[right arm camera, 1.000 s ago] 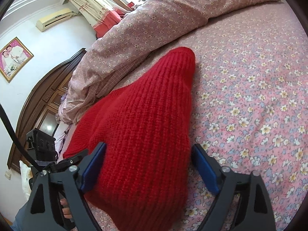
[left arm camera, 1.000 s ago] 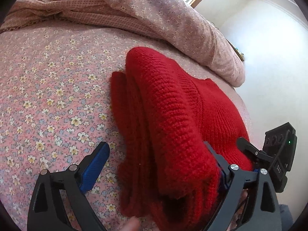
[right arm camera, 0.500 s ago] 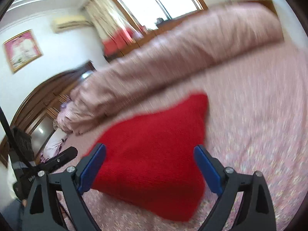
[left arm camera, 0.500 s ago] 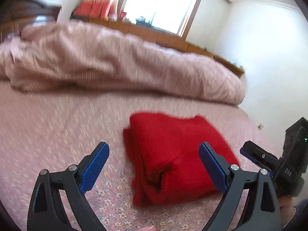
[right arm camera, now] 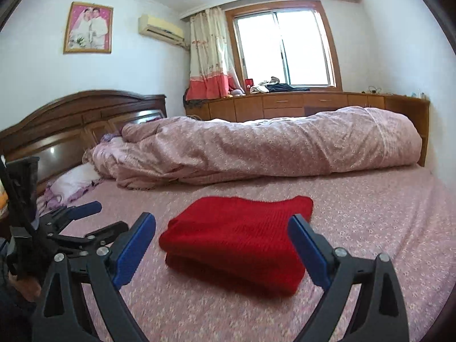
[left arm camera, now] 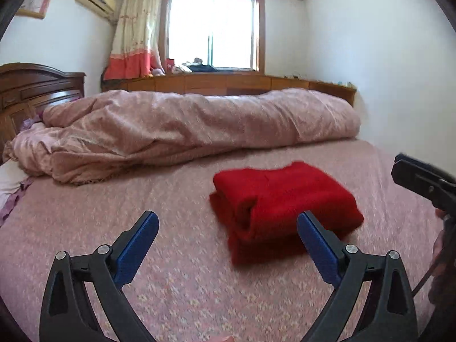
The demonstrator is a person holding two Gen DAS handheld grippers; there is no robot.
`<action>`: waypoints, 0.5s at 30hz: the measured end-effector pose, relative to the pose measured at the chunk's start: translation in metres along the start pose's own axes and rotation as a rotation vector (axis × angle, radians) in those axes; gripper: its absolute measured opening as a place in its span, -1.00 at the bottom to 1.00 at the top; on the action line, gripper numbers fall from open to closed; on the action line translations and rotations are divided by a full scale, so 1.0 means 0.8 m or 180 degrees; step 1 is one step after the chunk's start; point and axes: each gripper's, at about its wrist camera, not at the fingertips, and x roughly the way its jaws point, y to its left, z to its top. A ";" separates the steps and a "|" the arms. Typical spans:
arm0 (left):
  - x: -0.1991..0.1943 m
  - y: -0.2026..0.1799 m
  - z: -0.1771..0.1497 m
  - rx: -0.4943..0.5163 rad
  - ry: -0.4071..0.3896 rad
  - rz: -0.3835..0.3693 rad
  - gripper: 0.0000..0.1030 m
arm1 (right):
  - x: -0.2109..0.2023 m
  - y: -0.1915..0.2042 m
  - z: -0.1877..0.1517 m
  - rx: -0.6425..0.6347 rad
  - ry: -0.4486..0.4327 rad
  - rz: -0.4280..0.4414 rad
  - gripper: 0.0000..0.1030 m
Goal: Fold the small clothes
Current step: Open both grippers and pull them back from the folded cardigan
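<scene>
A red knitted garment [left arm camera: 282, 202] lies folded in a thick rectangle on the pink flowered bed sheet [left arm camera: 171, 285]; it also shows in the right wrist view [right arm camera: 239, 236]. My left gripper [left arm camera: 228, 242] is open and empty, held back from the garment and above the sheet. My right gripper [right arm camera: 222, 245] is open and empty too, held back from the garment's near edge. Each gripper appears at the edge of the other's view, the left gripper [right arm camera: 82, 222] being open there.
A rolled pink duvet [left arm camera: 199, 125] lies across the far side of the bed. A dark wooden headboard [right arm camera: 71, 122] is at the left, with a pillow [right arm camera: 74, 182] below it. A wooden cabinet [right arm camera: 299, 105] stands under the window.
Both grippers have pulled back and up from the red garment. One second ago their open jaws were around its folded end; now it lies alone on the sheet.
</scene>
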 end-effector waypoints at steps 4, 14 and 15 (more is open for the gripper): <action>-0.005 -0.004 -0.012 0.0006 -0.0053 -0.0021 0.84 | -0.011 0.009 -0.013 -0.0138 -0.0031 -0.0195 0.87; 0.036 -0.015 -0.019 -0.0168 0.0045 -0.0228 0.84 | 0.016 -0.022 -0.049 -0.0283 0.0113 -0.0524 0.95; 0.042 -0.017 -0.021 -0.0143 0.0057 -0.0215 0.84 | 0.017 -0.023 -0.050 -0.0305 0.0103 -0.0513 0.95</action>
